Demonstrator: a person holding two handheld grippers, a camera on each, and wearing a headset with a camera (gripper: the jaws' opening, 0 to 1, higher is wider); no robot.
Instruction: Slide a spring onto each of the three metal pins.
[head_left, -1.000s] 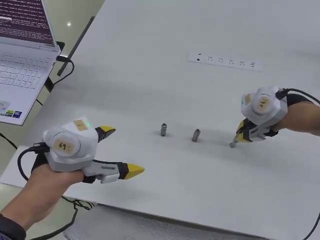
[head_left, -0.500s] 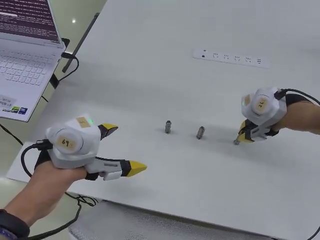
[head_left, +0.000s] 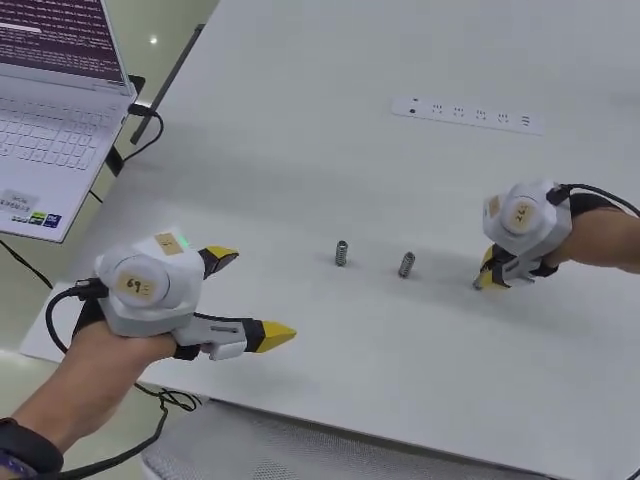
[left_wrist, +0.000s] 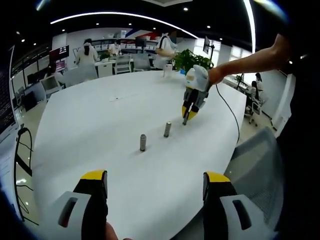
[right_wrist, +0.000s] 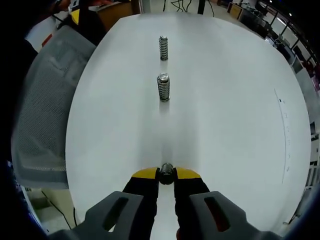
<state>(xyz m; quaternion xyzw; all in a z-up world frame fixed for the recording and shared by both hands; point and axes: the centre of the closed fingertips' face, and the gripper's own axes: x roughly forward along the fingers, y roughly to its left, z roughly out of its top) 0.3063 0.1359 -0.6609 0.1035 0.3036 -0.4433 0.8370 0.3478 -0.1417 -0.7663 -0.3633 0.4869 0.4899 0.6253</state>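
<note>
two spring-bearing pins upright on table: near pin, far pin. third metal piece pinched in nearly closed jaws of right gripper. left gripper spread wide, holding nothing.

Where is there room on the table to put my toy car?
The big bare stretch between the power strip and the two sprung pins is free. So is the table between the left gripper and those pins. Crowded: the row from the pins to the right gripper, shut on a small metal part.
</note>
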